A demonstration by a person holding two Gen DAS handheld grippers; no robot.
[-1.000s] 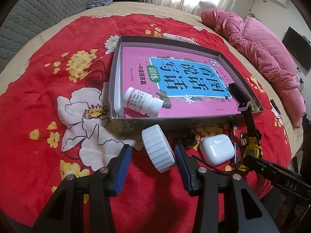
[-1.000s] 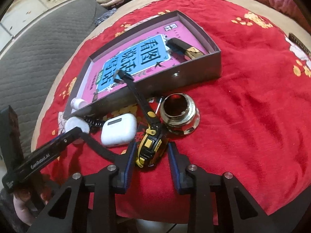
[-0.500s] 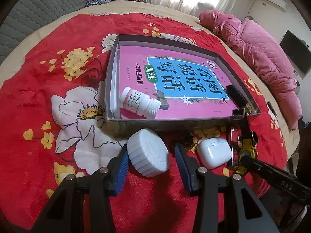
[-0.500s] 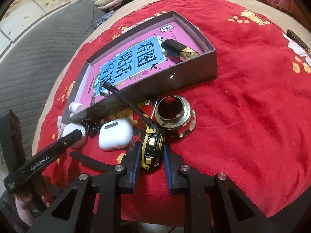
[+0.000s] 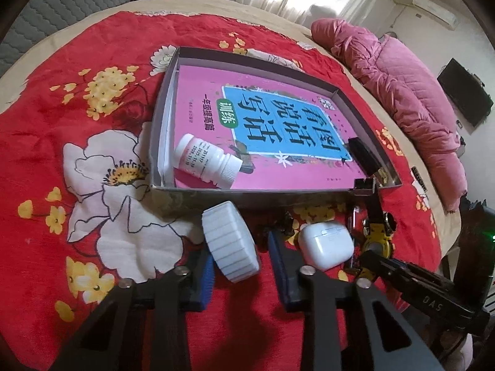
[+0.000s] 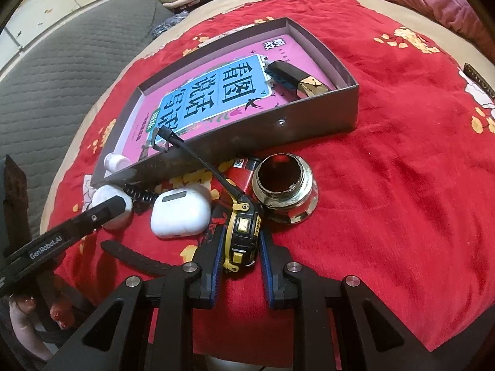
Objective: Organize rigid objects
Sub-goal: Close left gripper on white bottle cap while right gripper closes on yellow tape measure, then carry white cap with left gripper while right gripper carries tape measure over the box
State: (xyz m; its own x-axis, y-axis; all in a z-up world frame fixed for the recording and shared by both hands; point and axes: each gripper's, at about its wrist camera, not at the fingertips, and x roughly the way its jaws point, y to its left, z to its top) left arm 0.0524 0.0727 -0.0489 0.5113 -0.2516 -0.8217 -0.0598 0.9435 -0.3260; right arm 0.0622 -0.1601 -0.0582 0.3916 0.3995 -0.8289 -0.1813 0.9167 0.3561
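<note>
two grippers [image 5: 239, 256] [image 6: 239, 247], one tape measure [image 6: 243, 232]

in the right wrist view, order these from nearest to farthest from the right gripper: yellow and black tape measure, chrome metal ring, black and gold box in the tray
1. Yellow and black tape measure, between the right gripper pads.
2. Chrome metal ring, just beyond, to the right.
3. Black and gold box, inside the tray's far corner.

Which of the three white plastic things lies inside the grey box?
The small white pill bottle, on its side on the pink book. The white ribbed jar and the white earbud case lie outside on the red cloth.
</note>
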